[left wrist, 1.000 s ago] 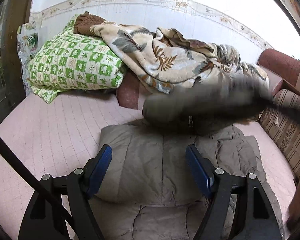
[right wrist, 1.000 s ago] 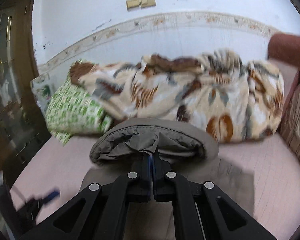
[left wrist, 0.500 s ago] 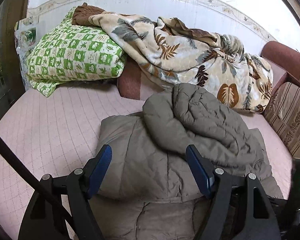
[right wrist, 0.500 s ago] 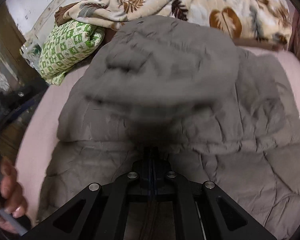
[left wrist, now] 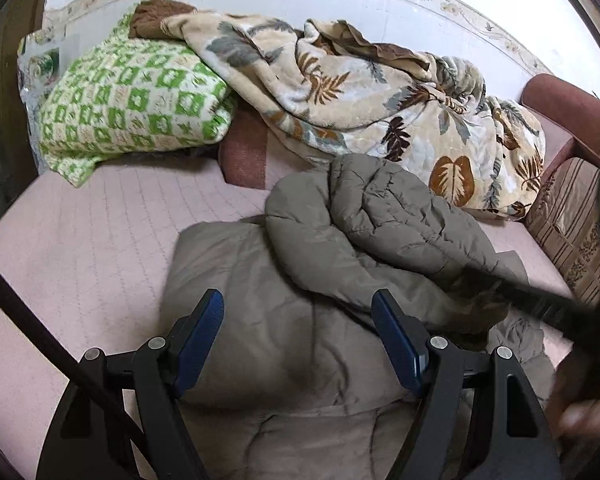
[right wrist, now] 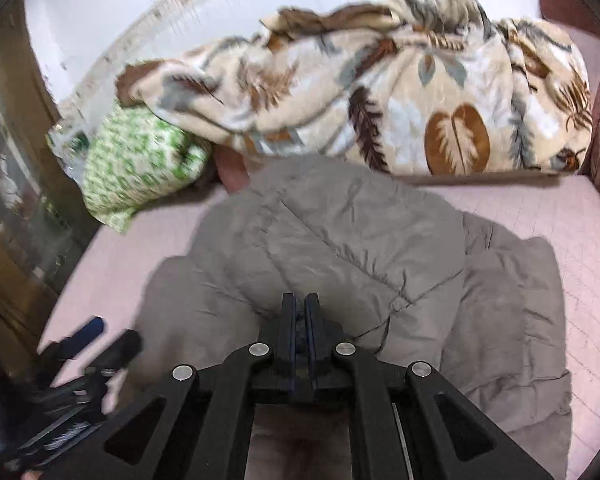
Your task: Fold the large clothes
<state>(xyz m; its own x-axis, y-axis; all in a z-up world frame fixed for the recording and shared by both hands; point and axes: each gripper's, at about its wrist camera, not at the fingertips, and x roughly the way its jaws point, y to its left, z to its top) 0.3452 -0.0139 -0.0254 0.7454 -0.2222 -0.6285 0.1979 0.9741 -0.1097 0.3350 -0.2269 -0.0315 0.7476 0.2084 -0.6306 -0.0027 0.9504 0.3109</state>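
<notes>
While the left wrist view shows the left hand-held gripper spread wide with nothing in it, hovering over the grey jacket on the pink bed, only the right view shows the right hand-held gripper pinched nearly closed; can't tell if it's nipping fabric. Leaf blanket and green pillow sit at the bed's far edge. No readable writing anywhere.
</notes>
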